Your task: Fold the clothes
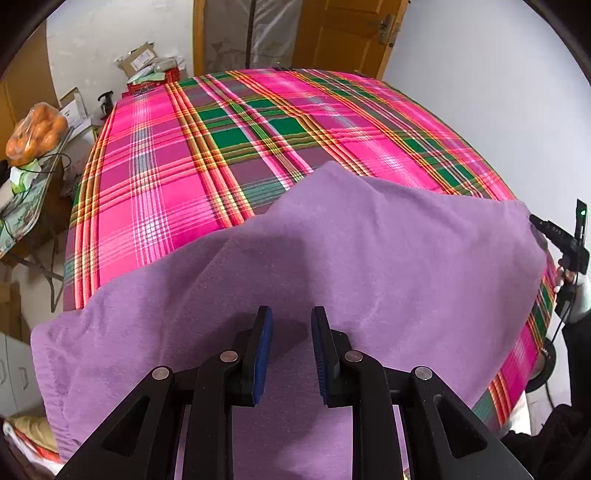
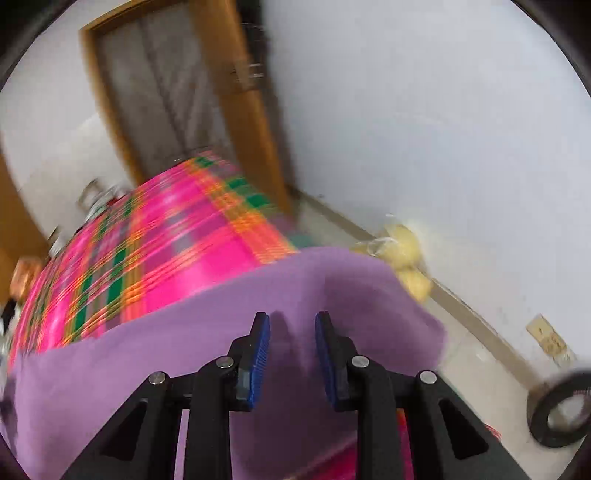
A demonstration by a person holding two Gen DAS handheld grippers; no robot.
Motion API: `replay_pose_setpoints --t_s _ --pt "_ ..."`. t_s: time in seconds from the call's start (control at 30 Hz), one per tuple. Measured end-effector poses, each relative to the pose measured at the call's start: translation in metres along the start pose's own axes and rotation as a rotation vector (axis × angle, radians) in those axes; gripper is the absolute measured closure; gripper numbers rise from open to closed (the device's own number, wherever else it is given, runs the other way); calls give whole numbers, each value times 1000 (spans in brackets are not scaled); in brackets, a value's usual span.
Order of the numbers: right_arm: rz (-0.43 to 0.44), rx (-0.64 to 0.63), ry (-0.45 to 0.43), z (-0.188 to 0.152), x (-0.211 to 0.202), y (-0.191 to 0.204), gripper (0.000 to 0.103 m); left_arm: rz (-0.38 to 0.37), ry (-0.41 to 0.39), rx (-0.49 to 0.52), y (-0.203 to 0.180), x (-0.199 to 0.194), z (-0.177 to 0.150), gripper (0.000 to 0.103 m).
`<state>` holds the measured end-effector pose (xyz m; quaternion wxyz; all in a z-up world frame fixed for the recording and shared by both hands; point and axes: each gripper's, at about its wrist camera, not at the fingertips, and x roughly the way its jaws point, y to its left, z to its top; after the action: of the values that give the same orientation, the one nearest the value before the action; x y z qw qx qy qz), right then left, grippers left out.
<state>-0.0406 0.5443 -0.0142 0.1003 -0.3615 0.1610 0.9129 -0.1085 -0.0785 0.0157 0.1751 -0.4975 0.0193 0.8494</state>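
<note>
The purple fleece cloth [image 1: 332, 258], soft and napped, lies rumpled on the plaid bedsheet [image 1: 207, 147] at its near edge. The fold seems barely begun; next comes pinching a corner. The left gripper [image 1: 291, 350] hovers with jaws apart, and the right gripper [image 2: 291, 358] does too.

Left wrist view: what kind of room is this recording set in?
Probably a lived-in bedroom or spare room at home: a plaid sheet covers a bed-like surface, a wooden door stands behind it, and boxes clutter the corner.
</note>
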Motion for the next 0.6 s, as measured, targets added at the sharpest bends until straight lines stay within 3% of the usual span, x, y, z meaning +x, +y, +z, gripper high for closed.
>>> replay_pose_setpoints --t_s 0.17,0.27,0.33,0.43,0.6 --pt "-71 33 33 25 14 -6 78 9 -9 13 -3 -3 1 81" --pt "-84 18 21 21 -3 17 71 19 -22 14 -1 -8 1 81" --pt "16 -83 12 7 -18 46 71 19 -17 12 2 -8 -2 81" --pt "194 -241 65 -34 -38 114 71 10 4 23 0 -6 -5 81" --pt "348 -463 108 -94 -70 199 71 -14 24 128 -23 -5 -16 81"
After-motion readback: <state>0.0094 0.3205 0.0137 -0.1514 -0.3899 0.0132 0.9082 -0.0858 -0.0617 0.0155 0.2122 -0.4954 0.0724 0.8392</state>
